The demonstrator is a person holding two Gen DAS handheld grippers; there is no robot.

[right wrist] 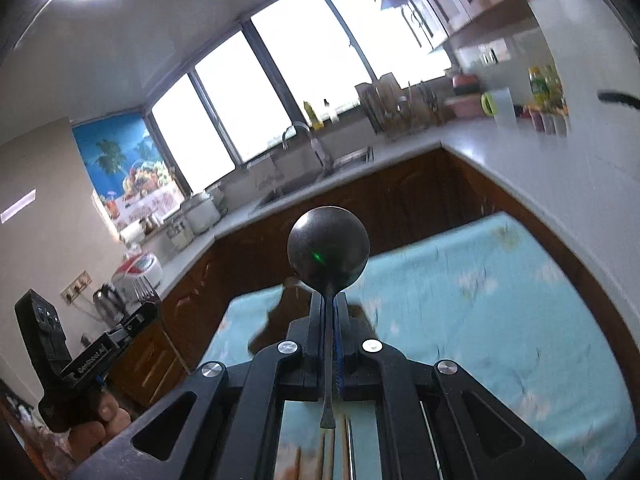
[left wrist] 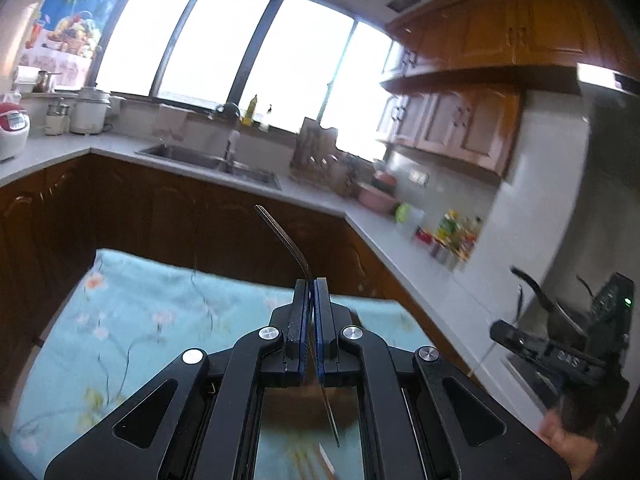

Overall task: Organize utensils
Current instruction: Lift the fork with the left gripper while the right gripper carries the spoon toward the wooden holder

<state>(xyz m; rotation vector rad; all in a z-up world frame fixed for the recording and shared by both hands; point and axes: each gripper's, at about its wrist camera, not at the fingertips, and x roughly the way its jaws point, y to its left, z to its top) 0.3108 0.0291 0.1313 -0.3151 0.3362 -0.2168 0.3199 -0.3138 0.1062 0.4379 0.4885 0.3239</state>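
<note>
above the floral tablecloth (left wrist: 132, 320), we carry two utensils at once: our left gripper (left wrist: 311, 292) is clenched on a fork (left wrist: 286, 236), tines pointing far toward the sink (left wrist: 208, 162), and our right gripper (right wrist: 329, 304) grasps a round-bowled spoon (right wrist: 328, 252). we judge it best to keep both grips firm, hands apart, and lower each slowly beside the chopsticks (right wrist: 332, 452) lying near us.

You are facing a wide window (left wrist: 224, 44) flooding daylight over a grey L-shaped countertop (left wrist: 320, 196). Brown wooden cabinets (left wrist: 512, 28) are hanging on your right, above white wall tiling.
</note>
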